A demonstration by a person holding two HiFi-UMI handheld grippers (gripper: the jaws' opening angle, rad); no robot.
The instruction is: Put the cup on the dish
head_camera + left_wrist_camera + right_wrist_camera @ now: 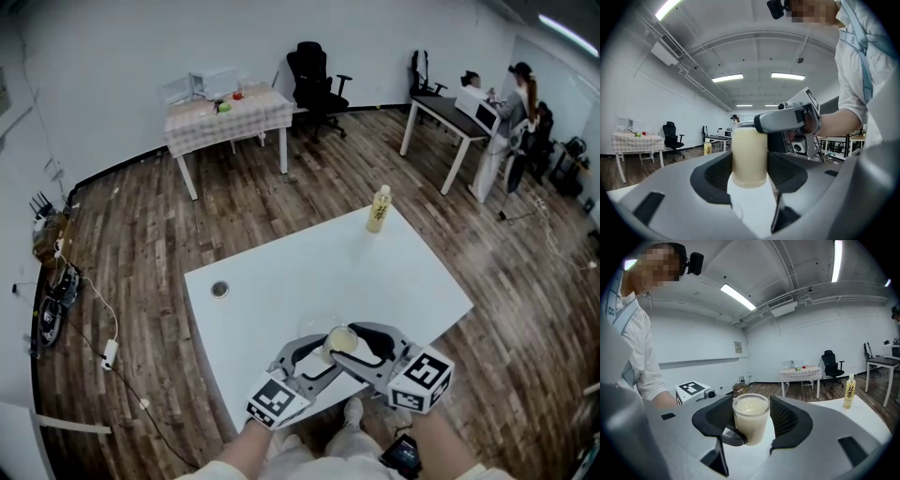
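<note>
A clear cup (pixel 339 340) of creamy drink sits between both grippers at the near table edge. In the left gripper view the cup (pixel 750 157) fills the gap between the jaws, pads against both its sides. My left gripper (pixel 324 356) is shut on its lower part. My right gripper (pixel 349 339) is shut on it near the rim, and one of its fingers (pixel 783 119) crosses the cup's top. In the right gripper view the cup (pixel 751 418) stands upright between the mesh pads. A faint round rim (pixel 309 326) beside the cup may be the dish.
A yellow drink bottle (pixel 379 208) stands at the far corner of the white table (pixel 281 281), which has a round cable hole (pixel 219 289). Wooden floor surrounds it. A second table (pixel 230 112), office chairs and people at a desk (pixel 450 112) are far off.
</note>
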